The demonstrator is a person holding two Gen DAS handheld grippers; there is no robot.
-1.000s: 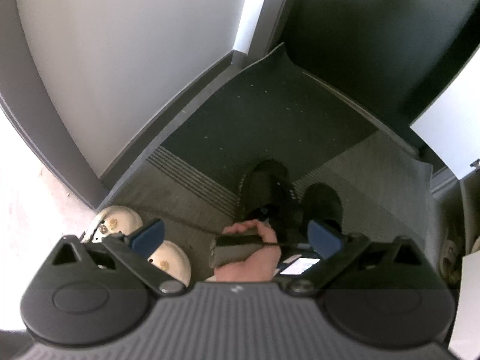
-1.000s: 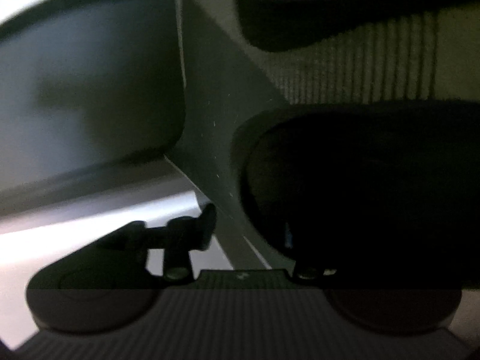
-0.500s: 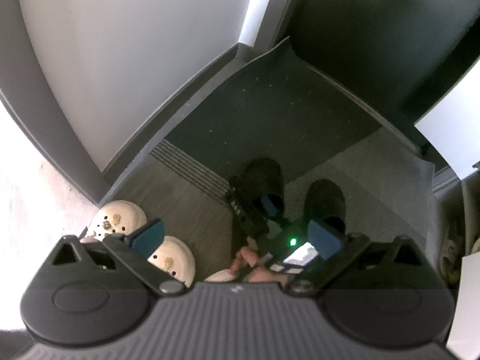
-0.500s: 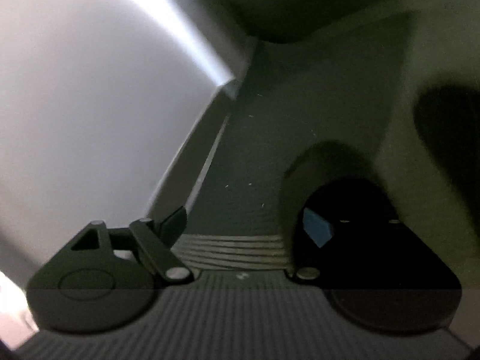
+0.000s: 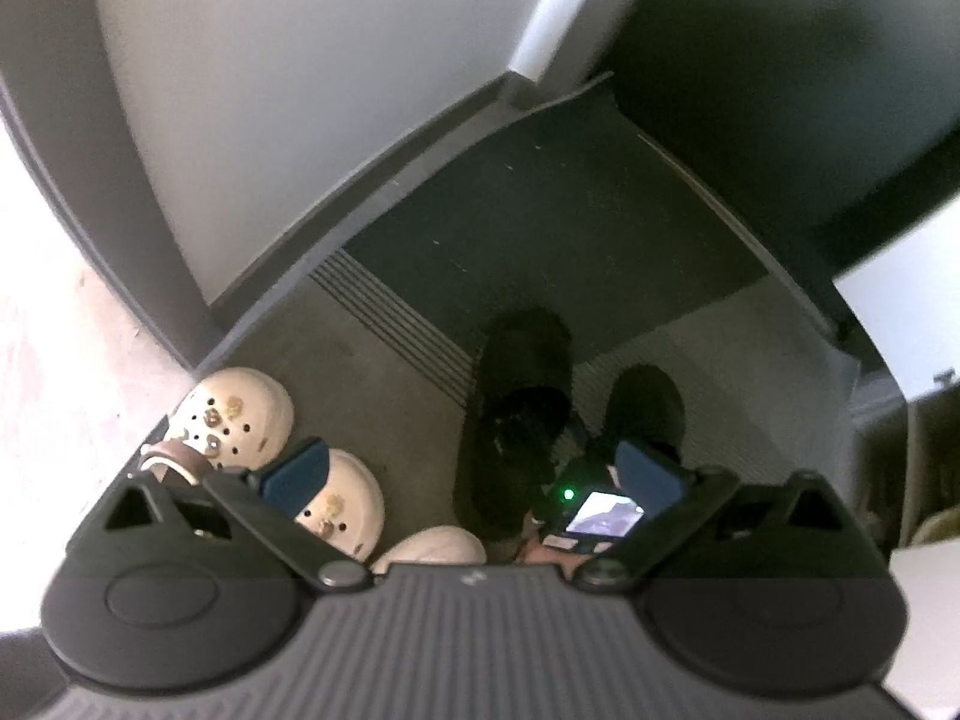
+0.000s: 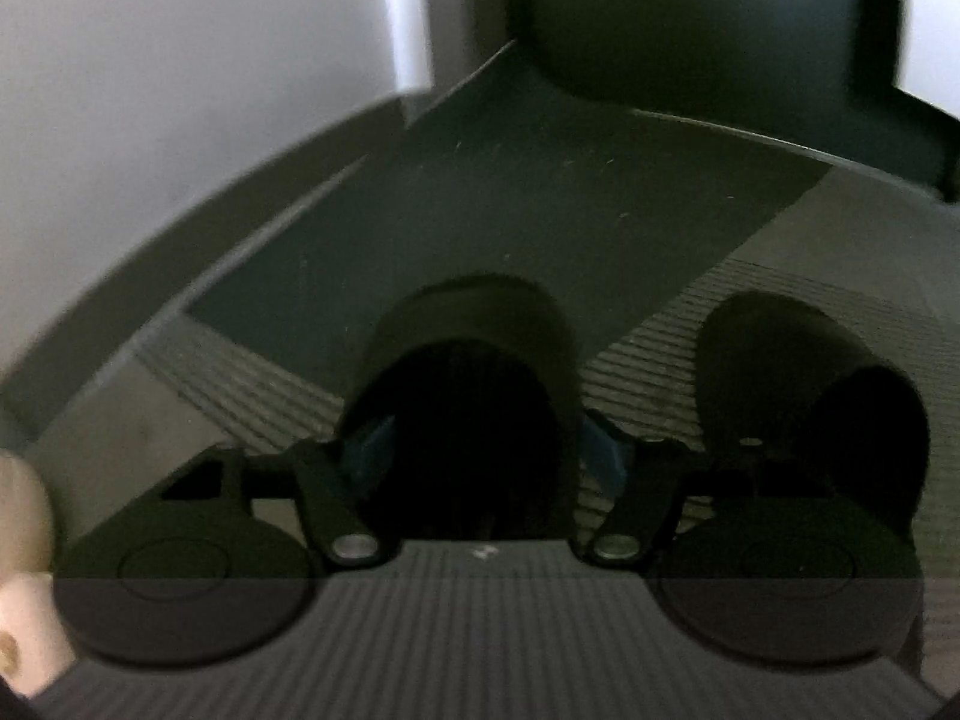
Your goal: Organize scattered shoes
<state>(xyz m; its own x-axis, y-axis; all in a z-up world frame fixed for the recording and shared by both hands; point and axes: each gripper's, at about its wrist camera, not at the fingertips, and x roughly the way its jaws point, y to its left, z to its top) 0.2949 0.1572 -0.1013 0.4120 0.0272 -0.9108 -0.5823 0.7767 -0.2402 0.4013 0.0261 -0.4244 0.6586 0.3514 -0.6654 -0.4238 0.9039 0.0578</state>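
Two black slippers stand side by side on a grey doormat. My right gripper straddles the left black slipper, whose dark opening faces the camera. Its jaws are closing, and both blue pads lie against the slipper's sides. The other black slipper stands to the right. From above, my left gripper hangs open and holds nothing. Below it are the same slippers and the lit screen on the right gripper's back.
A pair of white clogs sits at the mat's left edge, with another white shoe toe beside them. A light wall with a grey baseboard borders the mat on the left. A dark door stands behind it.
The right wrist view has rolled upright; the slipper, earlier hooked over one finger, now sits between both jaws, which have narrowed. The left view has shifted, showing more of the white clogs.
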